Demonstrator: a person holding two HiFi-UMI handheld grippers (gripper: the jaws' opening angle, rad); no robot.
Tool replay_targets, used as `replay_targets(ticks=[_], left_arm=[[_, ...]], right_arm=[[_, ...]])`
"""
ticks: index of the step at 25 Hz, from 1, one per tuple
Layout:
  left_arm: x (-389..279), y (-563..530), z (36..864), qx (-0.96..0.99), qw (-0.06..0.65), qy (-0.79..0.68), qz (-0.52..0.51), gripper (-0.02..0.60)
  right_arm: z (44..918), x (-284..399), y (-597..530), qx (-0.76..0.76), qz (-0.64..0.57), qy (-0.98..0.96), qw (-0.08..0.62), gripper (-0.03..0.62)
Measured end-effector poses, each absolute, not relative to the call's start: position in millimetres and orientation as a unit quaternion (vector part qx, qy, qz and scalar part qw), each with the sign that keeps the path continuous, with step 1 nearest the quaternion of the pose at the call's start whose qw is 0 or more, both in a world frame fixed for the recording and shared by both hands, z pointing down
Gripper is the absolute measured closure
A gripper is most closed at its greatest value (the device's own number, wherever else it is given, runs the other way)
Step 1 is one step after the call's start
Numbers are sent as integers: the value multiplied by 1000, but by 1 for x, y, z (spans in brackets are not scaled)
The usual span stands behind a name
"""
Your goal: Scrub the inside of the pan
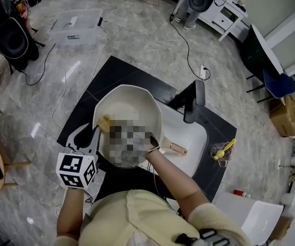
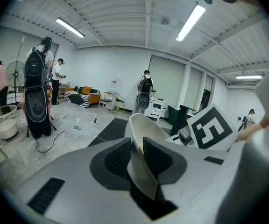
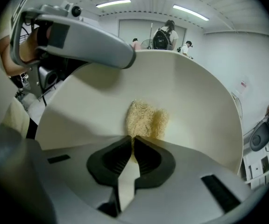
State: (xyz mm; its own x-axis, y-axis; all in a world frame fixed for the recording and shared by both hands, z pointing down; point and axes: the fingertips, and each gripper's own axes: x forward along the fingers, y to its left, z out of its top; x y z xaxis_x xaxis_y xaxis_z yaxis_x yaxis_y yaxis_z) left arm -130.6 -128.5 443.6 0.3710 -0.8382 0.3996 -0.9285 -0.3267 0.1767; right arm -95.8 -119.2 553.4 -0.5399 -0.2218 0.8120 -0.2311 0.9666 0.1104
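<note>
A cream-white pan [image 1: 132, 104] with a wooden handle [image 1: 173, 148] is tilted above the white sink [image 1: 191, 137]. My left gripper [image 1: 95, 132] is shut on the pan's left rim; in the left gripper view the thin rim [image 2: 141, 169] sits pinched between the jaws [image 2: 135, 155]. My right gripper [image 3: 133, 141] is shut on a tan fibrous scrub pad [image 3: 146, 120] that presses on the pan's inner wall [image 3: 195, 111]. The left gripper [image 3: 92, 45] shows at that view's upper left. In the head view a mosaic patch hides the right gripper; only the pad's yellow tip [image 1: 104, 122] shows.
A black faucet [image 1: 194, 104] stands behind the sink on the black counter [image 1: 122, 76]. A cup with a yellow brush [image 1: 223, 150] is at the right. On the floor lie a clear plastic box [image 1: 78, 27], cables and a black speaker [image 1: 12, 37]. Several people stand far off.
</note>
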Motion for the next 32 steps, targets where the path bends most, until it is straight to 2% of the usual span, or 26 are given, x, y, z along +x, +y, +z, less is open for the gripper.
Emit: replay_targets(ticks=[13,19,32], left_arm=[[-130,-129,446,805,185,-551,119,500],[-130,-129,445,805,183,-551,120,500],[-130,-129,445,807,185,-549,116,500]], right_arm=[[580,-76,-65,42,-5,-862,506,562],[595,-53,-51,17,-4,-834,551,562],[622,2,-71,58,25,-762,644,562]])
